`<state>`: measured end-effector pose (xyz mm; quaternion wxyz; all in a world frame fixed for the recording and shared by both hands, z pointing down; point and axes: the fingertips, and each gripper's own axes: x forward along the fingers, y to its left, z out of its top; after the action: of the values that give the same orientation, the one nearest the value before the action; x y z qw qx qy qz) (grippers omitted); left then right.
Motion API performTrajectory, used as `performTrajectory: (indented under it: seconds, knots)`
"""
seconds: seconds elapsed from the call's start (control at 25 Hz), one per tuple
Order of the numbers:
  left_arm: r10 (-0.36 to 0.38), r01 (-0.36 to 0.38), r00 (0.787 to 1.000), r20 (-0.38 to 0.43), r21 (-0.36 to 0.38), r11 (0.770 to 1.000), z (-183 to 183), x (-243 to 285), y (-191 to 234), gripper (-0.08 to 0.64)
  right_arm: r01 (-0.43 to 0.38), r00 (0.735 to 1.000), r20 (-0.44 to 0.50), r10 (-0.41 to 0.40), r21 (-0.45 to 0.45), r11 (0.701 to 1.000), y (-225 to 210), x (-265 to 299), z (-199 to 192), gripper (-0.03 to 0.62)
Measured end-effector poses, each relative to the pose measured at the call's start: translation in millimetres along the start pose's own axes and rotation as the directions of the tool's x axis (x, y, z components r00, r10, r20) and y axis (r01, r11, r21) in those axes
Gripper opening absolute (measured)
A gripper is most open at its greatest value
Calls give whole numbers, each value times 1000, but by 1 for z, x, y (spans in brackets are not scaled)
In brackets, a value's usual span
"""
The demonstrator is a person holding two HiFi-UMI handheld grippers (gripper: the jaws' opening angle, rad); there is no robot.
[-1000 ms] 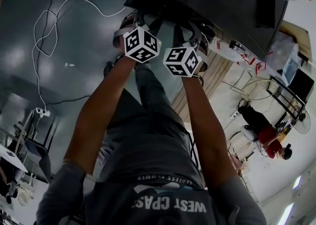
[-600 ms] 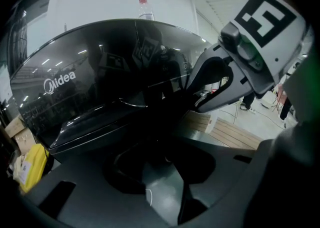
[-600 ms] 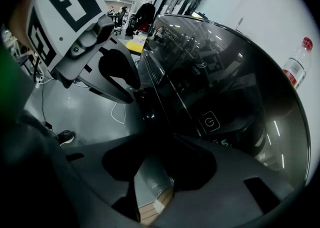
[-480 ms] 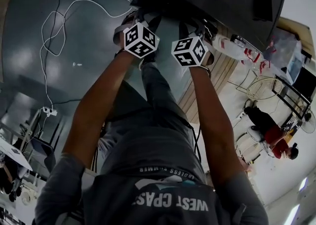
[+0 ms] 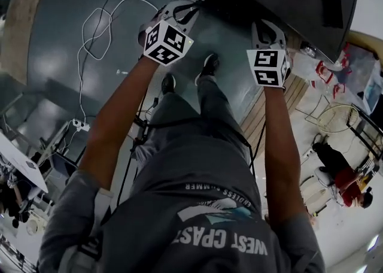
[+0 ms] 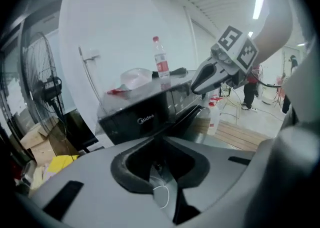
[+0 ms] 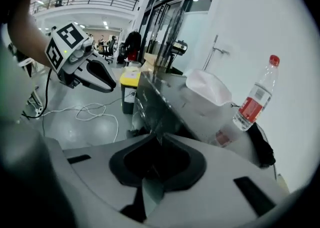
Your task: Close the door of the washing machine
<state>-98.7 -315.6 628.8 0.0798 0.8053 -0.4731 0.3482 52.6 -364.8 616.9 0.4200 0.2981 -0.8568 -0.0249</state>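
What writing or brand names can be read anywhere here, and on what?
"Midea": front of the dark machine.
"WEST CPAS", upside down: the person's shirt.
"ENDLESS SUMMER", small, above it on the shirt.
The bottle label: too small to read.

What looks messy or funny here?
A white cable lies in loose loops on the floor left of the person's feet, easy to trip over. On the washing machine, a water bottle stands upright beside crumpled plastic. Nothing looks spilled or broken.
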Motion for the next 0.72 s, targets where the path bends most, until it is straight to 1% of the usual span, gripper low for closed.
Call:
performTrajectory:
  seconds: [0.16,0.36,0.56,0.72]
  knots:
    - [40,-40,998,58,3,999,18,-50,26,57,22,996,87,-25,41,999,-5,-37,39,55]
    - [80,-78,988,135,-24,997,40,-112,53,55,25,979,198,-51,136,990,-8,-90,82,54]
    - [99,-89,972,215,-54,995,62,-179,75,55,10,950,300,-80,226,974,-10,-148,118,49]
    - [144,-137,948,284,-46,990,84,-233,91,49,-1,918,381,-108,275,962,-14,-196,149,48]
